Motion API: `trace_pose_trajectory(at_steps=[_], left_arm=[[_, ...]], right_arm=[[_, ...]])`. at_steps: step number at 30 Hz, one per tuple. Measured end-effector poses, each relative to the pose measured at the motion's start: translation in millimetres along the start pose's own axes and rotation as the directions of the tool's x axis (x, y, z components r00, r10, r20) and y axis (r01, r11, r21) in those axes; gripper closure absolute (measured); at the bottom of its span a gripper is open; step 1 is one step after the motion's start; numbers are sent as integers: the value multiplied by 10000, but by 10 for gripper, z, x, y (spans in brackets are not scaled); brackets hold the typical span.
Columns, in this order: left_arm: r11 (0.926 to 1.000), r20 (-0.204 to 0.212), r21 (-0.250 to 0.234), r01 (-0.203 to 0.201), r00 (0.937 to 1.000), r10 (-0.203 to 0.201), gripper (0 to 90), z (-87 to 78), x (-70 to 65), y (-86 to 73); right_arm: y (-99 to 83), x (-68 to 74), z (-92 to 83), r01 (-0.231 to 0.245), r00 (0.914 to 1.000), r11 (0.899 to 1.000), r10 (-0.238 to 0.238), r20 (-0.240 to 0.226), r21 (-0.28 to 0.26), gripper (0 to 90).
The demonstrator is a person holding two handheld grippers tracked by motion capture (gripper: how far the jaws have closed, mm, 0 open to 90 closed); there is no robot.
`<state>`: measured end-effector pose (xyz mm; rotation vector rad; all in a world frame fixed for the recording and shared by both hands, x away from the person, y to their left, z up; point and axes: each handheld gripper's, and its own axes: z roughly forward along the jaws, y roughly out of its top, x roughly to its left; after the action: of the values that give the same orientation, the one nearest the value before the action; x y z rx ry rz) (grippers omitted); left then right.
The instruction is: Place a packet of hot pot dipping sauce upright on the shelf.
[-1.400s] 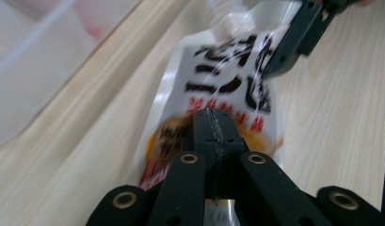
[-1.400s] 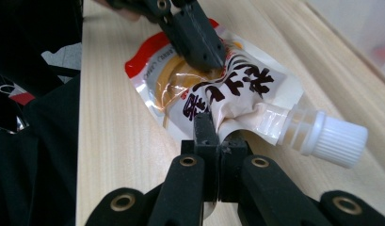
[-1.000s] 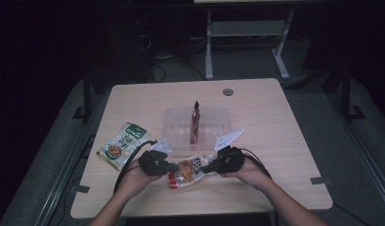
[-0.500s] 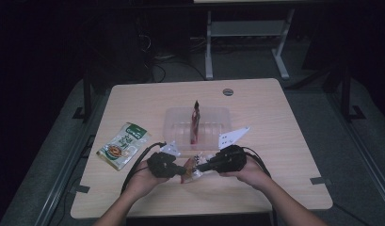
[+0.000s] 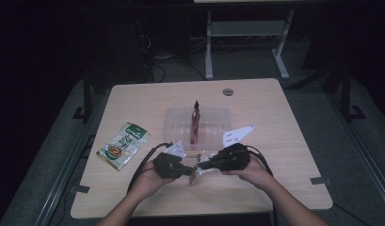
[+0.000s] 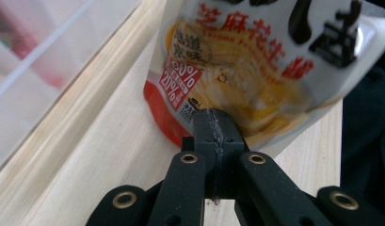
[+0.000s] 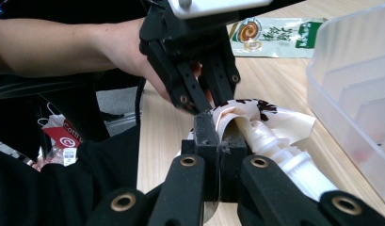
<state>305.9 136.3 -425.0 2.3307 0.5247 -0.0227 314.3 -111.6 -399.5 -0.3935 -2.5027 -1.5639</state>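
High view: both tongs, left (image 5: pixel 184 170) and right (image 5: pixel 205 165), clamped on one sauce pouch (image 5: pixel 198 171) just above the table (image 5: pixel 284 141), near the clear rack (image 5: pixel 213 123); probably steadying it for slotting.

My claws' jaws are matt black plastic with brass-looking rivets. The sauce pouch (image 6: pixel 256 70) I'm pinching is glossy printed film, crinkly, with a ribbed white plastic spout (image 7: pixel 284 155). Table (image 5: pixel 284 117) is smooth pale wood-grain laminate; the rack (image 5: pixel 213 123) is frosted clear plastic.
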Motion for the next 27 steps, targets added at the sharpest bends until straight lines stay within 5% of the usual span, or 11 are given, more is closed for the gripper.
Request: trace_pose_trajectory(at_steps=[4,12,27], left_arm=[[9999,-15,-127,97,10000,-97,898,-93,23,-50],[9996,111,-37,279,9995,-279,749,-245,10,-158],[9973,-8,308,661,9978,-661,480,-177,31,-272]], right_arm=[[-5,4,-58,93,9998,9999,-92,152,-69,894],[50,24,-234,311,9988,9995,-309,375,-50,894],[284,-66,-630,681,9923,9967,-630,1062,-445,894]])
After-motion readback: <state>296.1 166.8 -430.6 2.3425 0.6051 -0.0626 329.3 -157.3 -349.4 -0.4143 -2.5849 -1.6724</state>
